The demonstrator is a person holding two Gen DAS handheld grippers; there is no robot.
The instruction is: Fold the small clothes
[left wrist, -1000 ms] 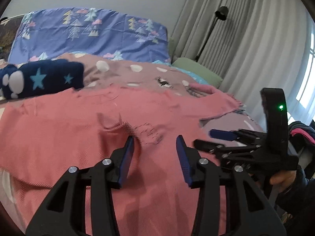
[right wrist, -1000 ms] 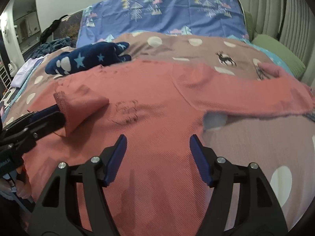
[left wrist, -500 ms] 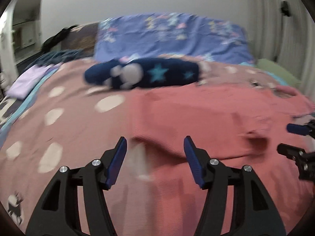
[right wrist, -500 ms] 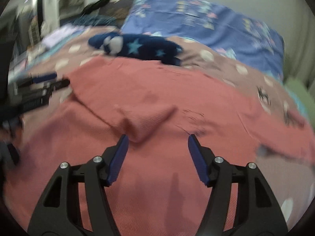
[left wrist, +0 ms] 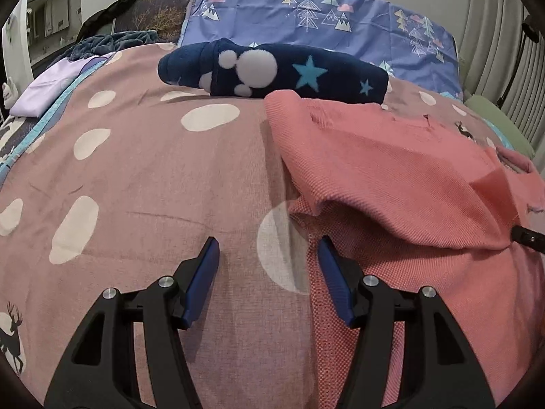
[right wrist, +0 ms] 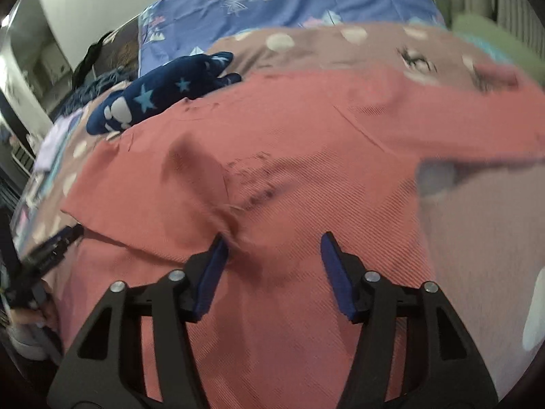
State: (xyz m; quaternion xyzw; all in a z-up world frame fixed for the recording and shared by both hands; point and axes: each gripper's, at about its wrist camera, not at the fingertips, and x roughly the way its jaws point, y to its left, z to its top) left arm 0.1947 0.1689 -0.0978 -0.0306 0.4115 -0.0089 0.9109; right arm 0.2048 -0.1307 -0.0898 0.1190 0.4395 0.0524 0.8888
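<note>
A salmon-red knit top lies spread on the bed, its left sleeve folded across the body. My left gripper stands open just above the bed cover at the top's left edge; its right pad is over the hem and nothing is gripped. My right gripper hovers over the middle of the top. Its jaws are closing, and the folded sleeve's cuff end lies between them beside the left pad, with no pad pressing on it. Each view shows the other gripper's tip at its edge.
A navy plush garment with stars and a paw print lies behind the top. A blue tree-print pillow is at the bed's head and a lilac folded cloth at far left. The pink spotted cover lies left of the top. A green cushion is at right.
The left gripper let go of the sleeve cuff it carried across the top and swung left to the top's edge. The right gripper moved down over the cuff, its jaws narrowing.
</note>
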